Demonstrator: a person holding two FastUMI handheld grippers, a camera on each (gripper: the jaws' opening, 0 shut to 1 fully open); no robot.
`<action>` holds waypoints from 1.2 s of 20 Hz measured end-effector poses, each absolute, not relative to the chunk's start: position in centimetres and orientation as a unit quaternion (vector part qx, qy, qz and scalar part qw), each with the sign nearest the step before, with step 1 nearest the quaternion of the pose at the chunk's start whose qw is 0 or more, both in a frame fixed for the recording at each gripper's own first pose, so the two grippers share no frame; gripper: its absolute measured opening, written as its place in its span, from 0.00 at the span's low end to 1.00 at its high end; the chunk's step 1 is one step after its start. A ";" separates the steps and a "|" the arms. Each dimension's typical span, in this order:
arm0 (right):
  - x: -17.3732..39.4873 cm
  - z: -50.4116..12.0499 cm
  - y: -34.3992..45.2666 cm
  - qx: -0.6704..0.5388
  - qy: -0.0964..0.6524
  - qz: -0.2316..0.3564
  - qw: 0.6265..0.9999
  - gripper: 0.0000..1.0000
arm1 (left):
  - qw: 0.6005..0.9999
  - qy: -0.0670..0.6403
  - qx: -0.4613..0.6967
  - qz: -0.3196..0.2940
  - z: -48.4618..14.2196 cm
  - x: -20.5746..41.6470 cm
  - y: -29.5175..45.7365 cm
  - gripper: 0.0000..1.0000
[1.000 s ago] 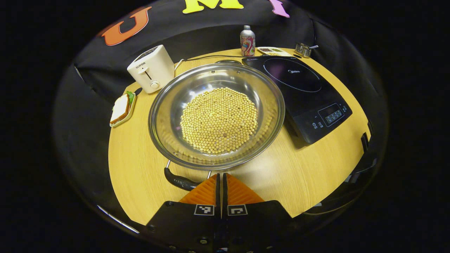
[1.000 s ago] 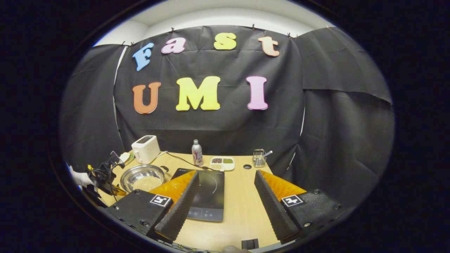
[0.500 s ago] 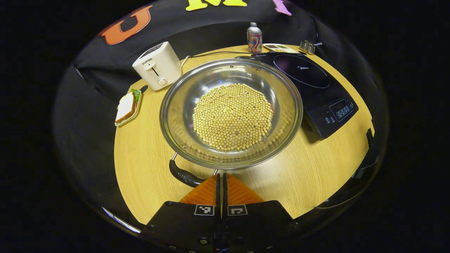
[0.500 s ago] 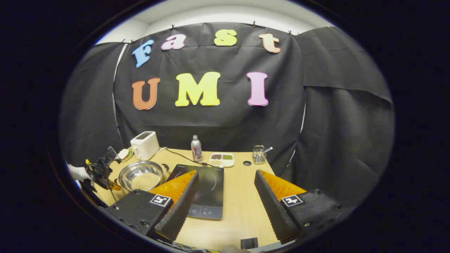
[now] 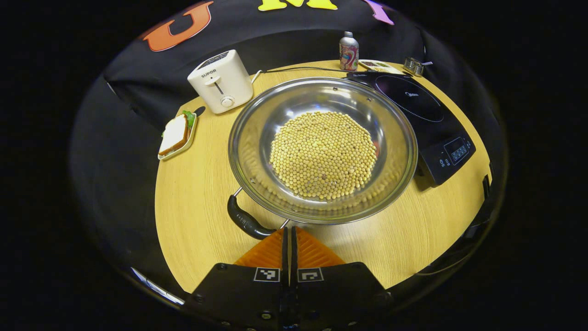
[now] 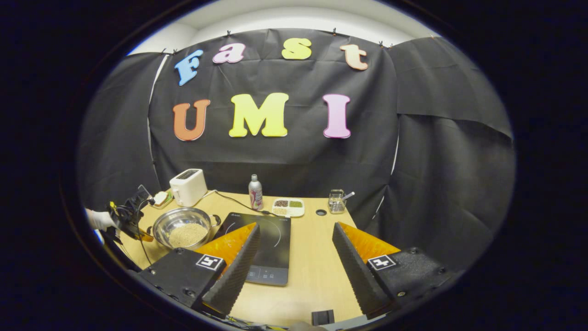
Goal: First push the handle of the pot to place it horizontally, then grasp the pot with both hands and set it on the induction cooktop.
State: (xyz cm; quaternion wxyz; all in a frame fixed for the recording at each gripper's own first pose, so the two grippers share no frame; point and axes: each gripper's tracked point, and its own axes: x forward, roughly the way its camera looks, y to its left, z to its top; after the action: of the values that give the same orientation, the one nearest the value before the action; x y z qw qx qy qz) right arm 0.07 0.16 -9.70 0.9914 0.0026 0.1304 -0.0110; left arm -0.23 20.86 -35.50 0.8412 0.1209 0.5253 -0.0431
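A steel pot filled with yellow beans sits mid-table in the left gripper view. Its black near handle points toward me, angled left. My left gripper is shut with nothing between its fingers, and its tips rest against the handle's right end under the pot's rim. The black induction cooktop lies just right of the pot. In the right gripper view, my right gripper hangs open above the table with the cooktop below it. The pot, the left gripper and a gloved hand lie far left.
A white toaster and a sandwich on a small plate stand behind and left of the pot. A bottle, a divided tray and a metal holder line the table's back edge. A cord runs behind the pot.
My shut left gripper has pushed on the near handle. The pot has turned and slid right, closer to the cooktop. The right gripper stayed open and barely moved.
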 end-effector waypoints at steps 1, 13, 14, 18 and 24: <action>0.0 -9.7 0.2 0.002 0.131 -0.012 0.991 0.99 | 0.842 0.524 0.120 -0.041 -35.4 -0.1 21.2 0.09; -0.9 -10.1 0.7 0.000 0.139 -0.014 0.990 0.99 | 0.847 0.513 0.141 -0.016 -35.1 1.8 24.9 0.00; -0.9 -10.1 0.7 -0.001 0.139 -0.014 0.990 0.99 | 0.846 0.513 0.142 -0.014 -35.1 2.0 25.2 0.08; -0.9 -9.9 0.9 -0.006 0.140 -0.014 0.990 0.99 | 0.846 0.511 0.151 -0.008 -35.2 3.0 26.0 0.09; -1.0 -9.7 0.8 -0.010 0.141 -0.016 0.990 0.99 | 0.847 0.508 0.156 -0.003 -35.2 4.3 26.8 0.00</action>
State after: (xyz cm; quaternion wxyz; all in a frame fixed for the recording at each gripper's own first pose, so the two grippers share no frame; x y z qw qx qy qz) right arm -1.00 0.79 -9.65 0.9899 -0.0095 0.1408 -0.0157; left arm 4.34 26.78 -35.21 0.8472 0.1560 0.5078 -0.0029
